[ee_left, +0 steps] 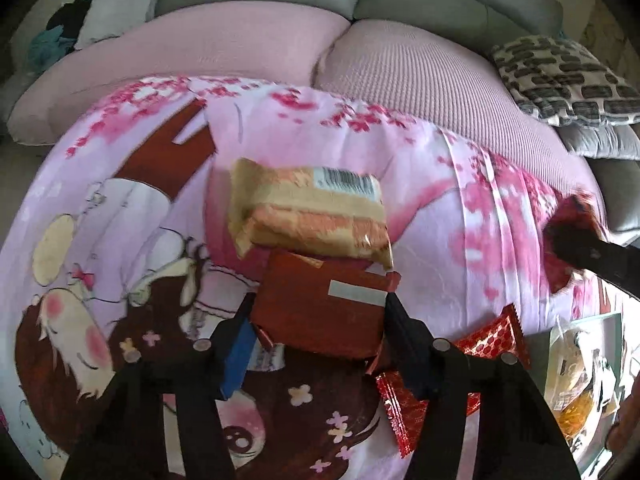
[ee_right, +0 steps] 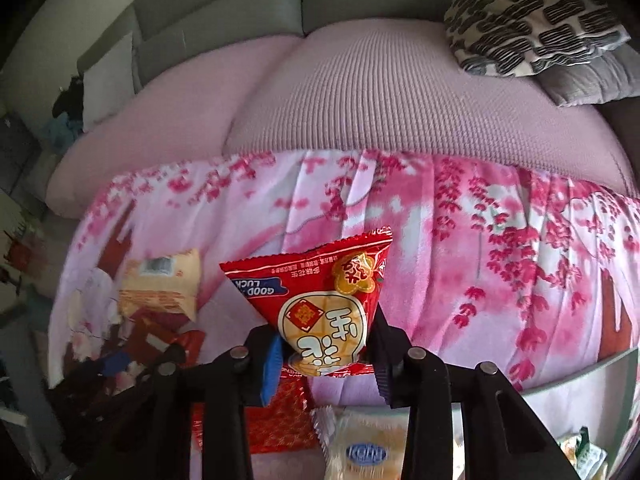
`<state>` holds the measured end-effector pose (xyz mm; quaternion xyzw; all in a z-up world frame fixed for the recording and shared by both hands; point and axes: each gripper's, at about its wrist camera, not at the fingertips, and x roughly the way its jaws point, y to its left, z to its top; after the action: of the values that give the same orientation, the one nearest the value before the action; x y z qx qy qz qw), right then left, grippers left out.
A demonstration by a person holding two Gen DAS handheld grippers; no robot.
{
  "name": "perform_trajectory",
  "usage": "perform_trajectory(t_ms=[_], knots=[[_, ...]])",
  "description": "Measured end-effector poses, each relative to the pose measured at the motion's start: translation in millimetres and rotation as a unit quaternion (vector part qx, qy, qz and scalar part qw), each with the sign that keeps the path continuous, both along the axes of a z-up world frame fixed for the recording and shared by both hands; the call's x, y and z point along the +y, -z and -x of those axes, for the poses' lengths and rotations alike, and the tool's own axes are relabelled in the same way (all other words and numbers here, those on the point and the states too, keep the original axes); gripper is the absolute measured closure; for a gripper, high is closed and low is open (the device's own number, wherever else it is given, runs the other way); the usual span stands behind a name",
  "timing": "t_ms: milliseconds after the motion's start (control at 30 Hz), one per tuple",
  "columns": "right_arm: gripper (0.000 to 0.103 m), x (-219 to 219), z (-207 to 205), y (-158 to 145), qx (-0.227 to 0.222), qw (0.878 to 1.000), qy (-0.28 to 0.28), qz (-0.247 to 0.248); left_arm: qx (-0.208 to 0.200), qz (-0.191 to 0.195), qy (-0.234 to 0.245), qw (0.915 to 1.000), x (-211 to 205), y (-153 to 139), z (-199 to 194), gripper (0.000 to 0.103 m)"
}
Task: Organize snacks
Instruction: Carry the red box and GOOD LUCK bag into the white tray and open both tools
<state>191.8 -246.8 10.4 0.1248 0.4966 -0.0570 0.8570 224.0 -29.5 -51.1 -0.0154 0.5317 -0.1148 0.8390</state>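
Observation:
In the left wrist view my left gripper (ee_left: 320,308) is shut on a dark red packet (ee_left: 316,320), one pad pressing each side. Just beyond it a beige packet (ee_left: 308,212) with a barcode lies on the pink printed cloth (ee_left: 420,168). In the right wrist view my right gripper (ee_right: 324,348) is shut on the lower end of a bright red snack bag (ee_right: 320,288), which it holds above the cloth. That bag also shows, blurred, at the right edge of the left wrist view. The beige packet (ee_right: 160,284) and the left gripper (ee_right: 124,364) appear at left in the right wrist view.
Two red patterned packets (ee_left: 492,336) (ee_left: 400,412) lie by the left gripper. A grey tray (ee_right: 580,376) at the lower right holds a pale packet (ee_right: 364,448) and others. Behind the cloth are pink sofa cushions (ee_right: 360,100) and a black-and-white pillow (ee_right: 528,20).

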Motion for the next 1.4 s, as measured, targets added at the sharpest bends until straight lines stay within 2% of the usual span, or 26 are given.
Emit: perform_trajectory(t_ms=[167,267,400,533,700,800,967,1067,1200,1400], knots=[[0.063,-1,37,-29,-0.039,0.998,0.034,-0.020,-0.023,0.003,-0.015,0.9996,8,-22,6,0.041],[0.063,-2,64,-33,-0.043,0.997,0.066,-0.021,-0.038,0.006,-0.019,0.9991,10,-35,12,0.041],[0.063,-16,107,-33,-0.064,0.990,0.112,-0.058,-0.050,0.018,-0.023,0.9983,9,-47,19,0.041],[0.063,-42,150,-33,-0.075,0.981,0.173,-0.045,-0.055,0.036,-0.009,0.9978,-4,-58,25,0.041],[0.063,-79,184,-36,-0.075,0.969,0.234,0.000,-0.065,0.071,0.041,0.9945,-37,-76,39,0.041],[0.063,-105,201,-36,-0.077,0.959,0.272,0.003,-0.069,0.085,0.079,0.9909,-62,-85,52,0.041],[0.063,-139,222,-31,-0.065,0.947,0.315,0.020,-0.069,0.105,0.162,0.9788,-115,-95,89,0.041],[0.063,-155,235,-24,-0.051,0.941,0.334,0.023,-0.063,0.100,0.201,0.9724,-143,-93,108,0.041],[0.063,-167,241,-16,-0.045,0.939,0.342,0.003,-0.052,0.083,0.231,0.9680,-170,-83,126,0.041],[0.063,-171,241,-6,-0.036,0.939,0.342,-0.016,-0.045,0.059,0.242,0.9675,-191,-73,142,0.041]])
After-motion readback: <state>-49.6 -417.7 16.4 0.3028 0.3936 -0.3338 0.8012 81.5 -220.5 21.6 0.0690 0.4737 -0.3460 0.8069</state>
